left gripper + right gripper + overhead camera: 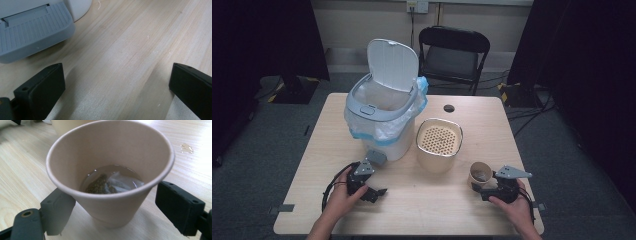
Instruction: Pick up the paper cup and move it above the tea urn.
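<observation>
Right gripper jaws straddle cup, left pad touching, right apart; left gripper wide over tabletop.

left gripper: black, grey plate, black cable | right gripper: black, grey three-cornered plate

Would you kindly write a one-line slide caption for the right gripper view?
Beige paper cup holding a soaked tea bag in shallow liquid, standing between the right tool's open black jaws on the pale wooden table.
</observation>
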Tool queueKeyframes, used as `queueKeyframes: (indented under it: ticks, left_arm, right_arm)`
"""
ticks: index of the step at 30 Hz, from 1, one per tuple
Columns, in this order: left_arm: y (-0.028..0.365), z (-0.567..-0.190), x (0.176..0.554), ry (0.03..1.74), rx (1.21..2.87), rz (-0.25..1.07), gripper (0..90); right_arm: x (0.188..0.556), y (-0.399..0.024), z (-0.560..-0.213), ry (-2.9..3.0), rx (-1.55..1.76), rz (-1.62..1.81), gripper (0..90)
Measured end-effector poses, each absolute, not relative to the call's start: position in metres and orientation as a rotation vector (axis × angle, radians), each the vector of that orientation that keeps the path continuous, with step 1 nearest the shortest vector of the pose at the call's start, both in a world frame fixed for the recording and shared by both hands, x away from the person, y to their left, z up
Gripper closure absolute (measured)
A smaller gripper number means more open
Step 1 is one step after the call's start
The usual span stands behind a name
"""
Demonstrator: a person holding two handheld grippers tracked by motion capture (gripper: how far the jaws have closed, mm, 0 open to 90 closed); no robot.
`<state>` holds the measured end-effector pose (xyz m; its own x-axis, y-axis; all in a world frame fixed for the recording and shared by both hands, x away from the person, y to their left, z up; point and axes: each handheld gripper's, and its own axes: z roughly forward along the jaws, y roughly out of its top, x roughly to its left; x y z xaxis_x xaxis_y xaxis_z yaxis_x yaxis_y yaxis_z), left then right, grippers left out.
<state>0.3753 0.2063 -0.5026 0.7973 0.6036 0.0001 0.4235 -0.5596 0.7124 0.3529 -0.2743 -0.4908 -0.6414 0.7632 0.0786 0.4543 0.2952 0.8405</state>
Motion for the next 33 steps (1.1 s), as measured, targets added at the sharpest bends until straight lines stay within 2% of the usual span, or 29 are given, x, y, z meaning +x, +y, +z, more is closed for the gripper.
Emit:
queueKeyframes:
  ticks: [12, 16, 18, 33]
  left_arm:
    - [0.2063, -0.5025, 0.3753, 0.755, 2.248, 0.316, 0.0]
    - [0.2063, -0.5026, 0.3753, 0.755, 2.247, 0.316, 0.0]
    - [0.2063, -0.5025, 0.3753, 0.754, 2.248, 0.316, 0.0]
    - [0.2063, -0.5026, 0.3753, 0.754, 2.248, 0.316, 0.0]
  right_arm:
    - [0.3594, -0.2683, -0.4946, 2.196, 1.096, 1.320, 18.3]
    - [0.3600, -0.2660, -0.4947, 2.198, 1.079, 1.313, 21.0]
    - [0.3596, -0.2655, -0.4940, 2.200, 1.049, 1.314, 26.5]
    - [0.3570, -0.2666, -0.4891, 2.215, 1.001, 1.246, 28.2]
